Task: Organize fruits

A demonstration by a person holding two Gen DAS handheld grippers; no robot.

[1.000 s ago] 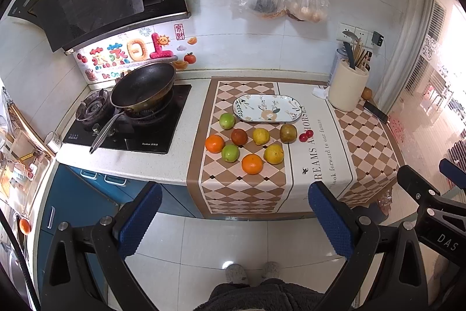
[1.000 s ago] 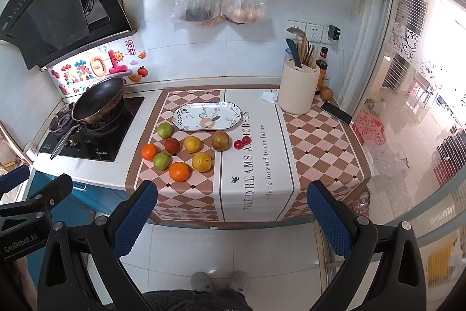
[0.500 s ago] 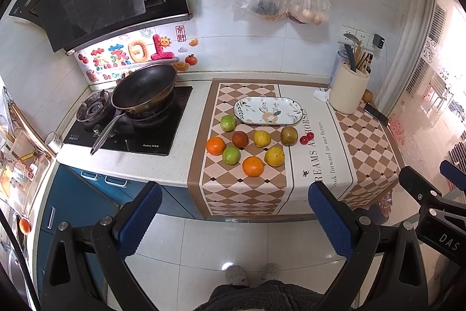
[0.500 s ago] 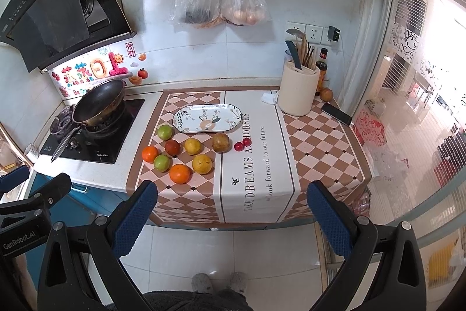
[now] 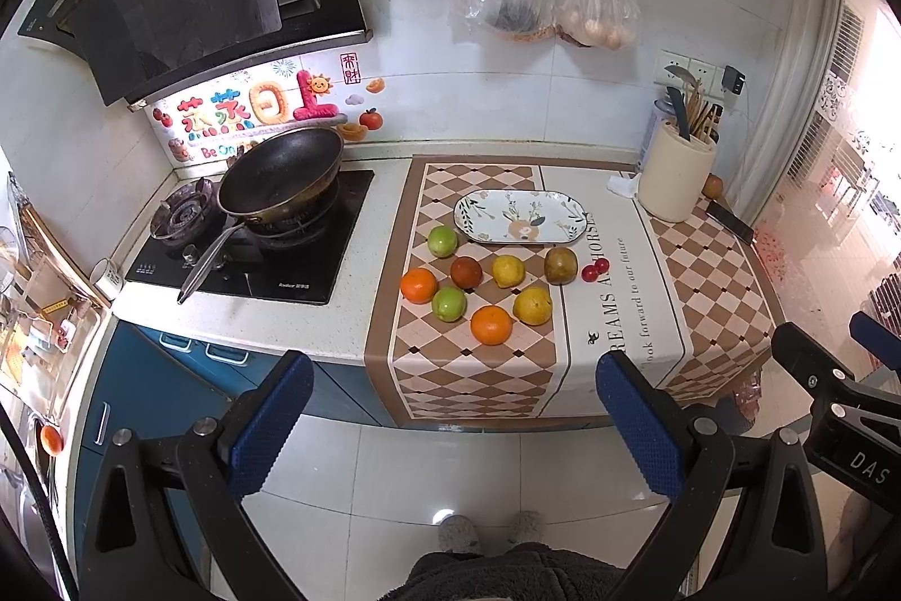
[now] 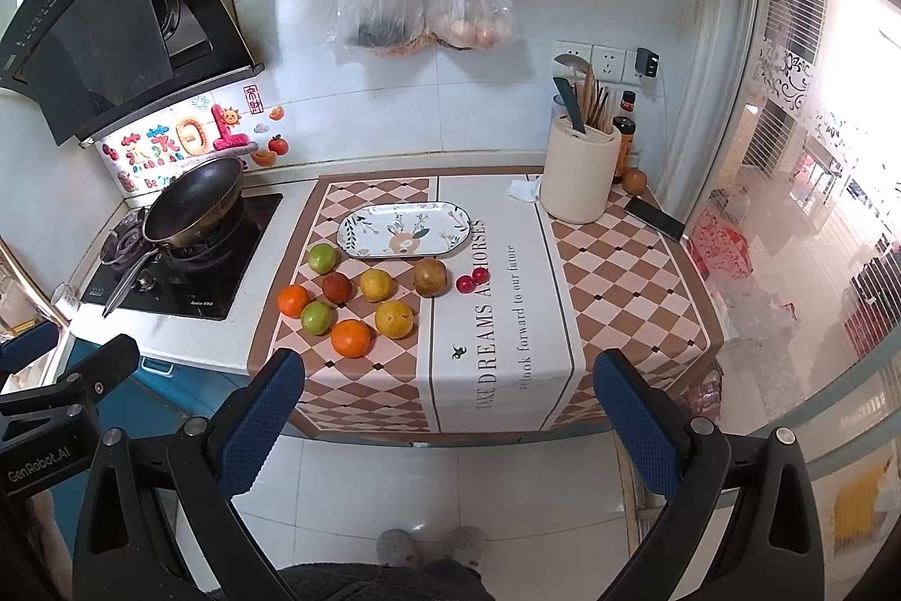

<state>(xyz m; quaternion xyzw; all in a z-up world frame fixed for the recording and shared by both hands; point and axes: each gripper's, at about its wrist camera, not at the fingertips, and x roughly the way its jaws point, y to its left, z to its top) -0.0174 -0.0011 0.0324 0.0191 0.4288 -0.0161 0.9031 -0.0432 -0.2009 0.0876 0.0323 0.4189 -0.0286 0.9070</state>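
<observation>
Several fruits lie on the checkered cloth [image 5: 467, 375]: two oranges [image 5: 491, 324], two green ones [image 5: 449, 303], two yellow ones [image 5: 532, 305], a dark red one [image 5: 466, 272], a brown one [image 5: 561, 265] and small red cherries [image 5: 594, 270]. An empty oval patterned plate [image 5: 521, 216] sits just behind them; it also shows in the right wrist view [image 6: 403, 229]. My left gripper [image 5: 456, 426] is open and empty, held back from the counter above the floor. My right gripper [image 6: 447, 423] is open and empty, likewise back from the counter edge.
A black wok [image 5: 280, 177] sits on the stove at left. A cream utensil holder [image 5: 676, 181], a phone [image 6: 654, 218] and a bottle [image 6: 624, 139] stand at the right back. Two plastic bags [image 6: 422, 4] hang on the wall.
Both grippers have moved slightly closer to the counter; the fruits and plate look a little larger. Nothing on the counter moved.
</observation>
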